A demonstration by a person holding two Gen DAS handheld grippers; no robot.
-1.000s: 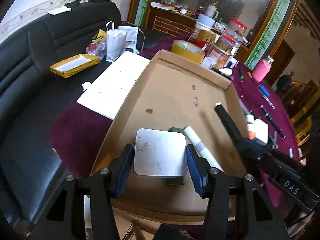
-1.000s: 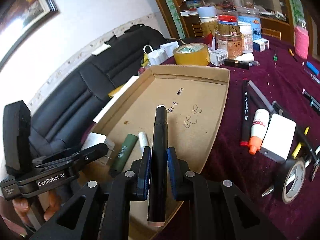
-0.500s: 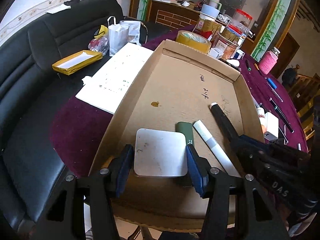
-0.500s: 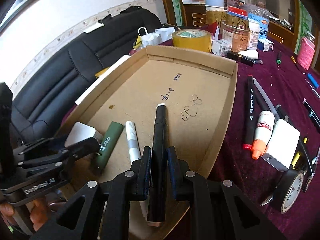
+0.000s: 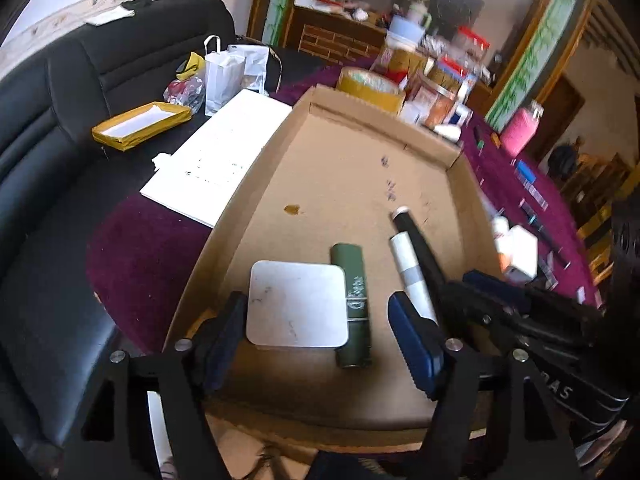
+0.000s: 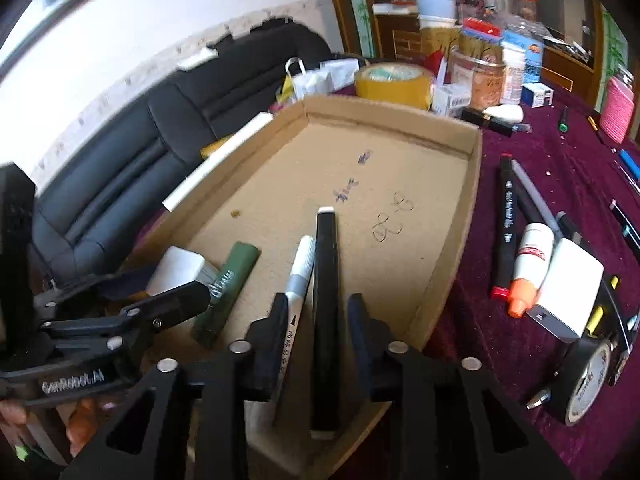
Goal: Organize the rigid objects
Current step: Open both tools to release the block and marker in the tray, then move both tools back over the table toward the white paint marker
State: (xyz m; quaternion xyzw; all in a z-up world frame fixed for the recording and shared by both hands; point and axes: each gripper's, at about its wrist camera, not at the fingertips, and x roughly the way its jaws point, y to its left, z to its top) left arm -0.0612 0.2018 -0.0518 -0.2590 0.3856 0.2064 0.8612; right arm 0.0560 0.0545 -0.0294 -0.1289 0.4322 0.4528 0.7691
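Observation:
A shallow cardboard tray [image 5: 360, 184] lies on the maroon table. On its near floor lie a white square box [image 5: 296, 304], a dark green tube [image 5: 352, 292], a white-and-silver marker [image 5: 412, 272] and a black marker [image 5: 416, 240]. My left gripper [image 5: 320, 340] straddles the white box and the green tube. Its jaws are opening and its right pad stands well clear of them. My right gripper [image 6: 318, 338] has the black marker [image 6: 326, 300] and the white marker [image 6: 298, 276] between its jaws. These jaws are opening too, with gaps beside the black marker.
Right of the tray wall [image 6: 452, 280] lie a black-and-red marker [image 6: 506, 220], an orange-capped bottle [image 6: 528, 272], a white adapter [image 6: 568, 296] and a black tape roll [image 6: 588, 380]. A yellow tape roll [image 6: 392, 80] and jars stand behind. A black sofa [image 5: 60, 120] holds paper [image 5: 224, 160].
Both grippers' jaws have spread apart. The left pads have come off the white box and the right pads off the black marker. Both things now lie on the tray floor.

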